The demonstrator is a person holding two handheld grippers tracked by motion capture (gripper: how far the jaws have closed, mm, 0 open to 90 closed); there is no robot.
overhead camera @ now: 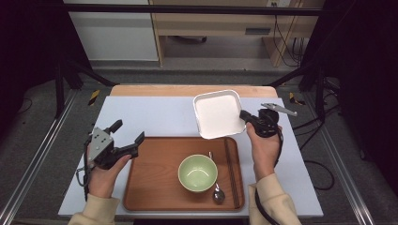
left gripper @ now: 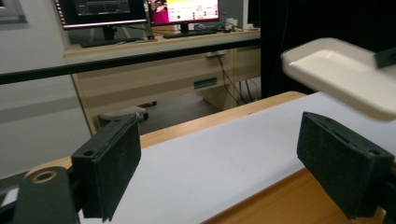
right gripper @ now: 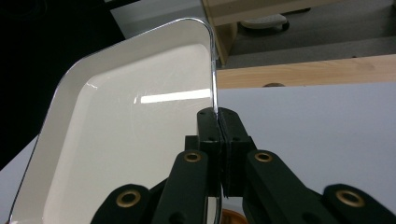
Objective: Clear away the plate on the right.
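- The right gripper [overhead camera: 243,115] has its 2 jaws pressed together on the rim of a white square plate [overhead camera: 217,114]; in the right gripper view the pads [right gripper: 208,127] pinch that thin edge [right gripper: 214,79] from both sides, with the plate's hollow spreading away to the left.
- From where I stand the plate looks rigid and glossy, probably ceramic or hard plastic, so I judge it slippery and apt to chip if it drops. A pinch at 1 rim point leaves the rest hanging out as a lever, so it may swing or slide between the pads.
- The raised rim is the only place thin enough to grip, and I would say the middle of a side is safer than a corner.
- The plate hangs clear above the white table [overhead camera: 155,115], just beyond the far right corner of the wooden tray [overhead camera: 155,178]. In the left gripper view it floats at the upper right [left gripper: 336,70].
- The left gripper [overhead camera: 126,137] stands with its jaws spread wide and nothing between them, over the tray's left edge, well apart from the plate.
- On the tray sit a green bowl [overhead camera: 197,172], a spoon [overhead camera: 218,193] and a pair of chopsticks [overhead camera: 231,171].
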